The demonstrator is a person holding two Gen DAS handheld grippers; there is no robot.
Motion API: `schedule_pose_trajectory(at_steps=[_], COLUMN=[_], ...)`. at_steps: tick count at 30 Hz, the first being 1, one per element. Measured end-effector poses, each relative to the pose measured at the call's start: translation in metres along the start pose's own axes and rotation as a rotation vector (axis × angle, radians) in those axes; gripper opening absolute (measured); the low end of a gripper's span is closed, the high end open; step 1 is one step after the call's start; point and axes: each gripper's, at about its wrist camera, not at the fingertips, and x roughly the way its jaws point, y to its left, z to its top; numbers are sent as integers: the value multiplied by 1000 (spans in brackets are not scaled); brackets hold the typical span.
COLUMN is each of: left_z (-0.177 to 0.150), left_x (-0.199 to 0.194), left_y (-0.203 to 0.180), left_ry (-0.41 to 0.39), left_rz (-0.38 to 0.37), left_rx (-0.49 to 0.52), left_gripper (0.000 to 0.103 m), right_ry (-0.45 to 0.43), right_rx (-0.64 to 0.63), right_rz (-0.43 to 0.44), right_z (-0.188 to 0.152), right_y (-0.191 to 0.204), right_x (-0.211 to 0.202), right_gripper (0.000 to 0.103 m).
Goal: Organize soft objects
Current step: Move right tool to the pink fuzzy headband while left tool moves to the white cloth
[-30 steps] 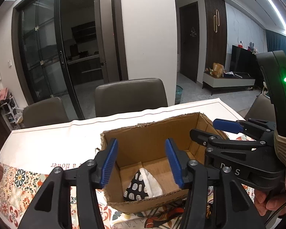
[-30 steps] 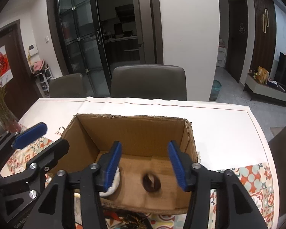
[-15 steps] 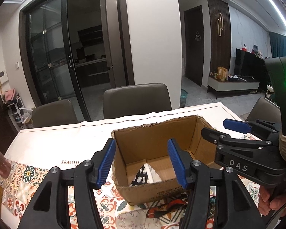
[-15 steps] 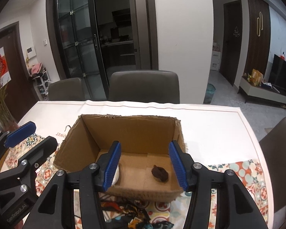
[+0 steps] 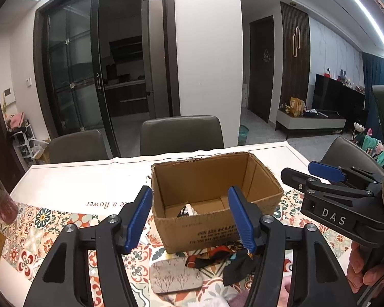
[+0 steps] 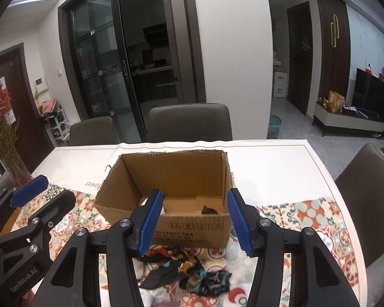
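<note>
Tabletop cardboard box sits beyond both empty, opening hand-held grippers.

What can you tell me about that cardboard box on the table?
The cardboard box is brown corrugated card, open at the top with no flaps showing and ragged edges along the rim. It stands upright on the patterned tablecloth, with dark print on its near wall. Inside lie a black-and-white spotted cloth and a small dark brown item. A crumpled colourful scarf lies against its near base. Neither gripper touches it.
</note>
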Motion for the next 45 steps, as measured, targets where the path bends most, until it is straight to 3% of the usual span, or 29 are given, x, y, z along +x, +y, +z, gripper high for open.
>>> schedule_pose_trajectory(at_steps=[2, 17, 45], left_z=[-3, -39, -129], left_x=[-9, -52, -62], left_y=[0, -5, -15], left_ry=[-7, -6, 225], left_rz=[0, 41, 20], left_rx=[-4, -13, -82], left_gripper=[64, 67, 67], right_ry=[-12, -20, 137], right_rx=[3, -19, -54], right_rz=[-10, -57, -80], right_z=[-4, -39, -121], right_y=[0, 1, 1], right_x=[-9, -52, -57], right_gripper=[62, 71, 71])
